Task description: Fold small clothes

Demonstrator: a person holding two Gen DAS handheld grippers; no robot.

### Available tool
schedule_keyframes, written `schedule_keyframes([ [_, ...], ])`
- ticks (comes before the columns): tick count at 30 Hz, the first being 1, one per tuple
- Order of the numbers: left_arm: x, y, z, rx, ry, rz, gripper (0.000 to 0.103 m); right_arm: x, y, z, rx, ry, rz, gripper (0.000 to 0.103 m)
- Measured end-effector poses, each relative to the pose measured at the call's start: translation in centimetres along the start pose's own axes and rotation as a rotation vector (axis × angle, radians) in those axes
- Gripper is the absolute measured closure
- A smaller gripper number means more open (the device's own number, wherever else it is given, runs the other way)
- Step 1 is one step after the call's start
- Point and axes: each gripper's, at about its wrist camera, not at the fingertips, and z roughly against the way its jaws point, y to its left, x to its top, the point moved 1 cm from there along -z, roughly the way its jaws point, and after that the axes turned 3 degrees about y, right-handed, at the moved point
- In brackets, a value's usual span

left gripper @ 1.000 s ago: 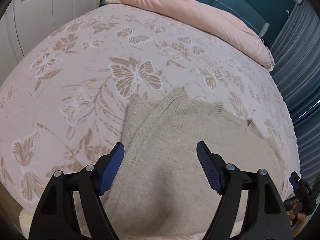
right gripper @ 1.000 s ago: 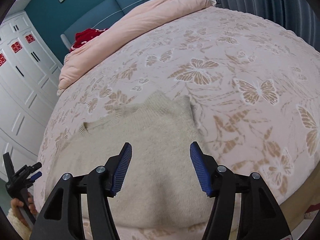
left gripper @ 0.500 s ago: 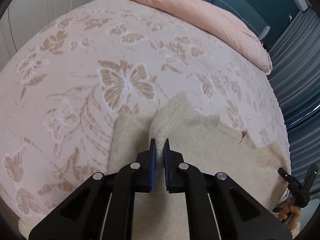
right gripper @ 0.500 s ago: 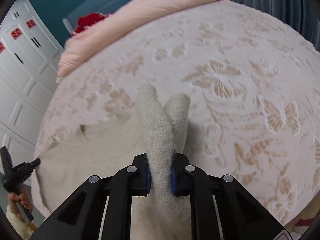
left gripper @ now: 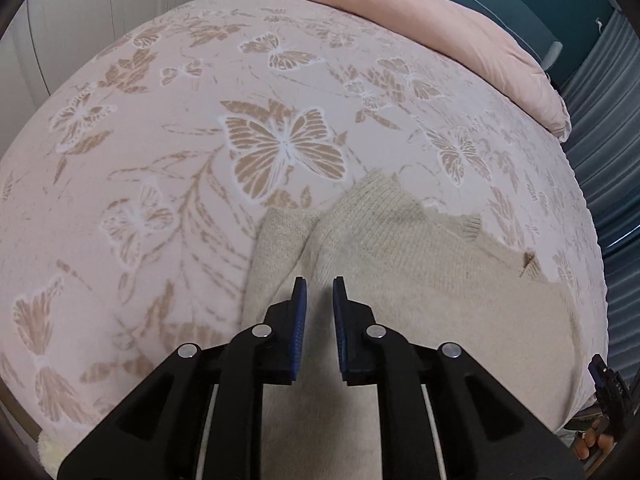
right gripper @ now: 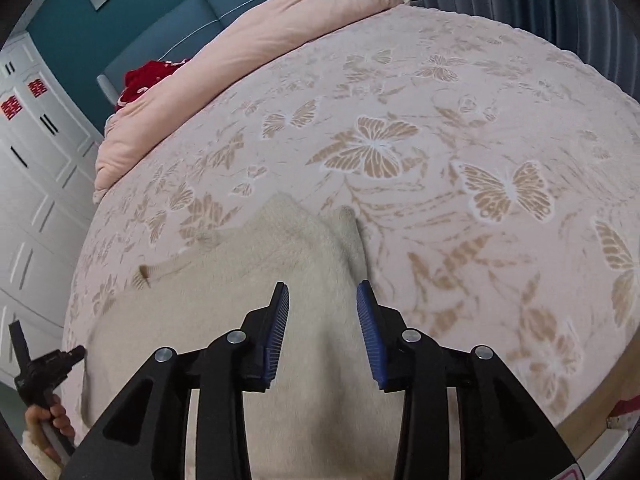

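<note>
A cream knit sweater [left gripper: 400,264] lies on the bed near its front edge; it also shows in the right wrist view [right gripper: 280,280], with folded parts at its far end. My left gripper [left gripper: 319,292] is over the sweater's left part, its jaws a narrow gap apart with sweater fabric seen between them; whether they pinch it is not clear. My right gripper [right gripper: 322,300] is open above the sweater's right part and holds nothing. The right gripper also appears at the edge of the left wrist view [left gripper: 608,380].
The bed has a pink cover with tan butterflies [left gripper: 280,148]. A pink duvet roll [right gripper: 256,44] and a red item [right gripper: 148,80] lie at the headboard end. White wardrobe doors [right gripper: 28,184] stand at one side, grey curtains [left gripper: 612,120] at the other.
My right gripper, shut on a raised fold of the sweater half a second ago, has opened and the fabric lies flat. My left gripper's jaws have parted slightly.
</note>
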Motion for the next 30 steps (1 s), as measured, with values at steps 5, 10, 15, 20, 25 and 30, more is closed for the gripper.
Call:
schedule_keyframes([
  [5, -5.4, 1.3, 3.9, -0.043, 0.005, 0.052, 0.070, -6.0, -3.4, 1.6, -0.030, 0.063, -0.088, 0.051],
  [10, -11.7, 3.4, 4.1, -0.169, 0.070, 0.231, 0.058, -8.8, -5.3, 0.7, 0.159, 0.137, -0.273, 0.046],
  [15, -13.5, 4.3, 1.8, -0.265, 0.097, 0.453, 0.040, -8.2, -3.3, -2.8, 0.225, 0.175, -0.314, 0.034],
  [20, -11.3, 5.1, -0.7, -0.281, 0.078, 0.616, 0.031, -6.1, -1.1, -4.7, 0.209, 0.157, -0.345, 0.033],
  [25, -7.6, 5.3, 0.6, -0.282, 0.026, 0.548, 0.086, -3.1, 1.1, -4.9, 0.240, 0.177, -0.295, 0.082],
  [30, -7.2, 4.4, 7.5, -0.328, -0.059, 0.450, 0.088, -1.6, 4.3, 2.6, 0.439, 0.092, -0.181, 0.087],
])
